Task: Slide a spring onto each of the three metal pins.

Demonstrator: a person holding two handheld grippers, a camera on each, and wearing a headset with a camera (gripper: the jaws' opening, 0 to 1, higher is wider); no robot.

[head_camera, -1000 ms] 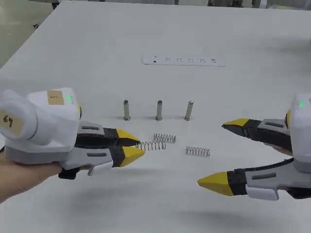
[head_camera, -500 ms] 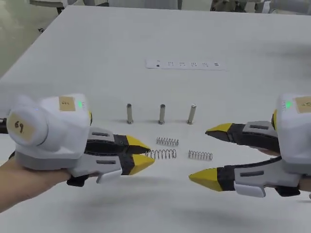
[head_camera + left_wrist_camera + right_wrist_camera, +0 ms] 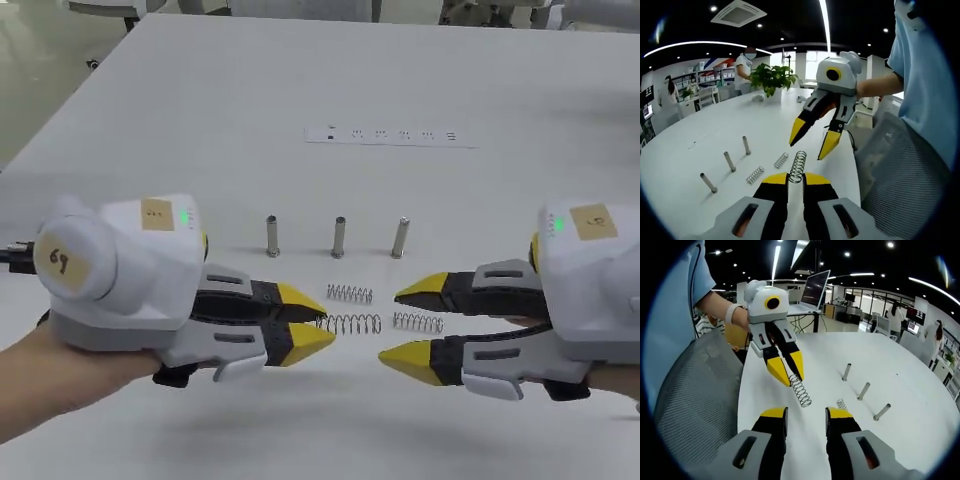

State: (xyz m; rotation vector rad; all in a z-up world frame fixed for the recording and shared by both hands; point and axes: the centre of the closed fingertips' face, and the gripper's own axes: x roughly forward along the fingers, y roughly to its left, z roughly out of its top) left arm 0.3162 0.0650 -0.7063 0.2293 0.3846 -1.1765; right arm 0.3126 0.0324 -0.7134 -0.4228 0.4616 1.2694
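Observation:
Three metal pins stand upright in a row: left point(image 3: 272, 236), middle point(image 3: 339, 237), right point(image 3: 401, 238). My left gripper point(image 3: 322, 325) is shut on one end of a spring point(image 3: 352, 323), which sticks out level toward the right; in the left gripper view that held spring point(image 3: 797, 167) rises from between the jaws. Facing it, my right gripper point(image 3: 410, 322) is open, with its tips just past the held spring's free end. Two loose springs lie on the table, one point(image 3: 349, 293) below the middle pin and one point(image 3: 418, 322) between the right gripper's jaws. The right gripper view shows the left gripper point(image 3: 785, 372) holding the spring point(image 3: 801, 390).
A flat white power strip point(image 3: 392, 136) lies farther back on the white table point(image 3: 200, 120). A mesh chair back point(image 3: 695, 390) stands beside the table's near edge. A laptop point(image 3: 814, 290) and a potted plant point(image 3: 771, 79) sit at the table's far ends.
The left gripper has carried its spring to the right, away from the other springs. The right gripper has come in leftward to face it, and its jaws have narrowed a little.

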